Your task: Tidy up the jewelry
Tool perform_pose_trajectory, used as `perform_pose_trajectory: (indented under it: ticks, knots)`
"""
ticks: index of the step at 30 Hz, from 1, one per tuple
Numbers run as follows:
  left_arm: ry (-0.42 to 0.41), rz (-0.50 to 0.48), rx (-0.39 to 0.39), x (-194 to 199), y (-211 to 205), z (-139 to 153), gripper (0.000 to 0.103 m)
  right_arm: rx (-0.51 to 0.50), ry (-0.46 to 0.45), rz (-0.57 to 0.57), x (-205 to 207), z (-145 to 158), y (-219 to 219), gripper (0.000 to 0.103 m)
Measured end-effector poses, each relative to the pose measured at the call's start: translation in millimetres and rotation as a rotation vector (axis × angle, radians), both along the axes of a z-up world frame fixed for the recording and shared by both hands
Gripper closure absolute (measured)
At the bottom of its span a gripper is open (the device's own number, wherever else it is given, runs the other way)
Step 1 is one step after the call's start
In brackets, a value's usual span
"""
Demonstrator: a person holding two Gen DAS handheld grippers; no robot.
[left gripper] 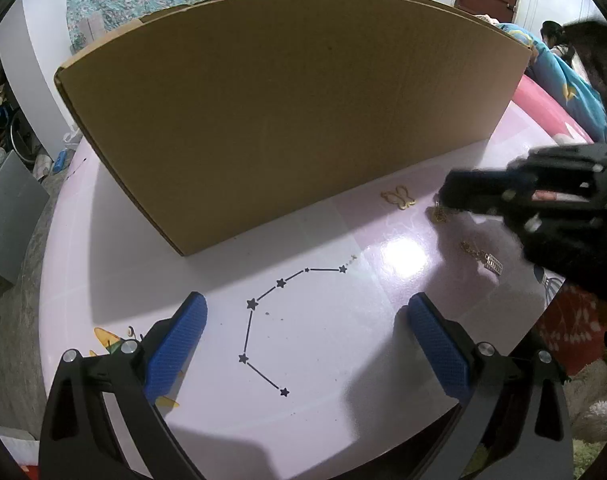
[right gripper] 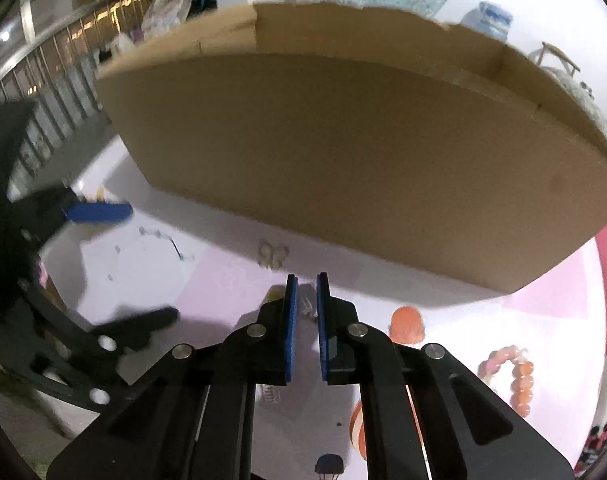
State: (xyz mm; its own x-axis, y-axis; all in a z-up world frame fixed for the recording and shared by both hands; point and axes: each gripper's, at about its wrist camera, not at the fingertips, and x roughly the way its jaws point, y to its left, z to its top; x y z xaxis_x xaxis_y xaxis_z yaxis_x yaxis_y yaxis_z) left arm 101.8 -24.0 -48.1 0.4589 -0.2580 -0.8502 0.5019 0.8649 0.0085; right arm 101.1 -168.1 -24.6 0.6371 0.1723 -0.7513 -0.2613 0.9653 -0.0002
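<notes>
Jewelry lies scattered on a pale pink table (left gripper: 103, 240) printed with a line of dark stars, in front of a big cardboard box (left gripper: 287, 120) that stands along the far side. A gold butterfly piece (left gripper: 399, 197) sits close to the foot of the box; in the right wrist view it is just ahead of the fingertips. To its right a gold chain (left gripper: 438, 213) lies bunched at the tip of the right gripper (left gripper: 443, 194), and a second gold chain with a small ladder-like charm (left gripper: 492, 265) rests nearer the table edge.

The right gripper (right gripper: 306, 280) points down at the table with its blue pads (right gripper: 290, 320) drawn almost together — only a thin slit shows between them. Something gold is blurred in that slit; whether the pads pinch it cannot be told. An orange bead bracelet (right gripper: 515, 376) lies off to the right of this gripper.

The left gripper (left gripper: 307, 312) hovers over the star print with its blue fingers (left gripper: 175, 344) spread wide and nothing between them — well apart from the gold pieces.
</notes>
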Motion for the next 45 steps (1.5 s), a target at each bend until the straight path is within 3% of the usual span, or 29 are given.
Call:
perform_pose_trajectory:
  ticks: [4,11,16,22,27,32,36,41,45]
  knots:
    - [0.000,0.002,-0.001,0,0,0,0.004,-0.038,0.002,-0.013,-3,-1,3,0.096]
    - [-0.001,0.004,0.000,-1,-1,3,0.004,-0.013,0.039,-0.098,-12,-3,-21,0.096]
    - [-0.003,0.008,-0.001,-3,-1,1,0.004,0.058,-0.019,-0.047,-13,9,-16,0.093]
    - [-0.018,0.008,-0.008,-9,-1,2,0.004,-0.019,-0.020,0.018,-5,-6,3,0.093]
    - [-0.018,0.008,-0.008,-10,0,2,0.004,-0.018,0.015,0.003,-15,-15,-17,0.093]
    - [-0.017,0.007,-0.007,-9,0,2,0.004,0.122,0.016,-0.050,-31,-6,-50,0.092]
    - [-0.020,0.007,-0.009,-9,0,1,0.004,0.221,-0.009,-0.109,-48,4,-77,0.082]
    - [-0.023,0.007,-0.011,-10,1,1,0.004,0.217,0.002,-0.112,-60,-1,-89,0.079]
    - [-0.019,0.008,-0.010,-12,1,1,0.004,0.167,0.015,-0.052,-70,0,-57,0.079]
